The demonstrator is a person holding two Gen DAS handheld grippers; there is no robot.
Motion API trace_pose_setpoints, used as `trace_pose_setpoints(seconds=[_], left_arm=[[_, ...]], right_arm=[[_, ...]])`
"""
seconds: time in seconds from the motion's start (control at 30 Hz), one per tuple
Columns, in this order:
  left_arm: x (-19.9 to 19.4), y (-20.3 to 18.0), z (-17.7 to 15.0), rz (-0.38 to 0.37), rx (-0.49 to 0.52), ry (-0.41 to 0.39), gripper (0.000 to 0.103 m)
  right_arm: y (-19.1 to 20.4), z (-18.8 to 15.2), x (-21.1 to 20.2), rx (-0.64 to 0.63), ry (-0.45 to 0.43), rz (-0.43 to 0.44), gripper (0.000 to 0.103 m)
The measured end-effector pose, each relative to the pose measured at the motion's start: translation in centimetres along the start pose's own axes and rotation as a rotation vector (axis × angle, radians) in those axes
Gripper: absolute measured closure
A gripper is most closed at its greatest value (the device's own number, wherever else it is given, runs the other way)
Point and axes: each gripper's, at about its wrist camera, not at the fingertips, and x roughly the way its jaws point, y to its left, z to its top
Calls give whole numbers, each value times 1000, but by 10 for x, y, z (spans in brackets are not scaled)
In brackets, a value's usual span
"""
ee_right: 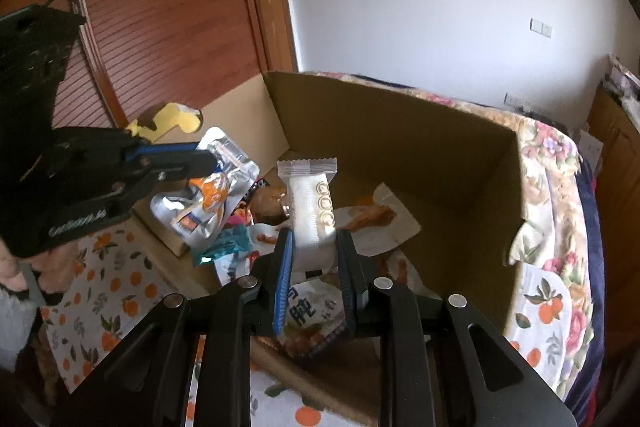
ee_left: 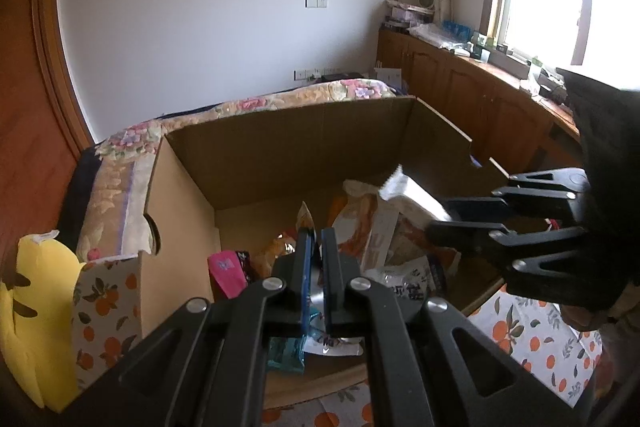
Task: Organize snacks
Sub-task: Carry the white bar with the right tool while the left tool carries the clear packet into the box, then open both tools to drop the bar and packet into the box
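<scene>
An open cardboard box (ee_left: 280, 119) (ee_right: 400, 103) holds several snack packets, among them a pink one (ee_left: 228, 271), a teal one (ee_left: 286, 351) and a white bag with dark print (ee_left: 408, 285). My left gripper (ee_left: 318, 241) (ee_right: 206, 159) is shut on a silver pouch with orange print (ee_right: 208, 195), held above the box's near left corner; its top edge (ee_left: 305, 217) sticks up between the fingers. Over the box's middle, my right gripper (ee_right: 314, 241) (ee_left: 440, 217) is shut on a white biscuit packet (ee_right: 312, 211) (ee_left: 408, 193) that stands upright.
The box rests on a cloth printed with oranges (ee_left: 540, 331) (ee_right: 104, 307). A yellow plush (ee_left: 36, 307) sits left of the box. A floral bedspread (ee_left: 280, 99) lies behind it, with wooden cabinets (ee_left: 460, 83) at the right. A hand (ee_right: 12, 307) shows at the left edge.
</scene>
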Motion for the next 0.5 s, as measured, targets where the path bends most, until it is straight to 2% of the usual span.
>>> trace_pose_setpoints(seconds=[0.2, 0.5], left_arm=[[8, 5, -10, -13, -14, 39, 101], [6, 6, -16, -16, -35, 51, 98]], right_arm=[[-5, 1, 18, 23, 50, 9, 83], [-5, 1, 28, 48, 96, 6, 82]])
